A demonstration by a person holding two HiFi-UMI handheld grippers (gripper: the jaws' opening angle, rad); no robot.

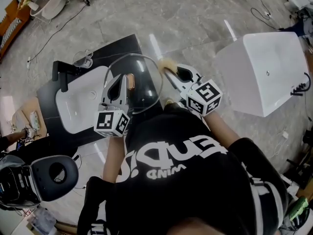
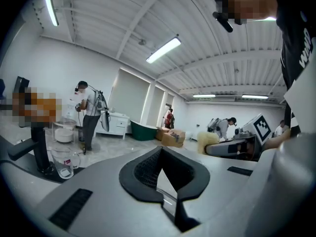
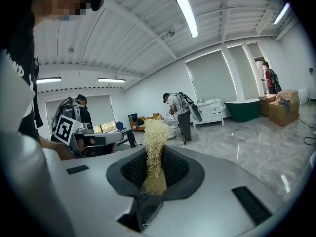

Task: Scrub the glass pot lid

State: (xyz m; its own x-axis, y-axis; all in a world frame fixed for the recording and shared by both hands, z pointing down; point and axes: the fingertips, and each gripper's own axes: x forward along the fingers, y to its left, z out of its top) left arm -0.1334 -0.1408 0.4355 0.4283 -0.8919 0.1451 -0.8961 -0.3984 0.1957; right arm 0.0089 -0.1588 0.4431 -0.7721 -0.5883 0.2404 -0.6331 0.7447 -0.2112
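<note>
— Where's the lid?
— My left claw [image 1: 120, 84] grips the glass pot lid [image 1: 144, 77], tilted up over the black desk [image 1: 122, 45], just right of the white sink [image 1: 78, 104].
— And the other side?
— My right claw [image 1: 175, 75] pinches a pale yellow scrubber [image 1: 165, 64] at the lid's right edge.

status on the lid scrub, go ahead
Left gripper shut on glass lid, near sink. Right gripper shut on fibre scrubber, at lid's rim. Nothing between them.

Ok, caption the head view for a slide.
Left gripper holds the glass pot lid by a white sink; right gripper holds a straw-coloured scrubber beside its rim.
</note>
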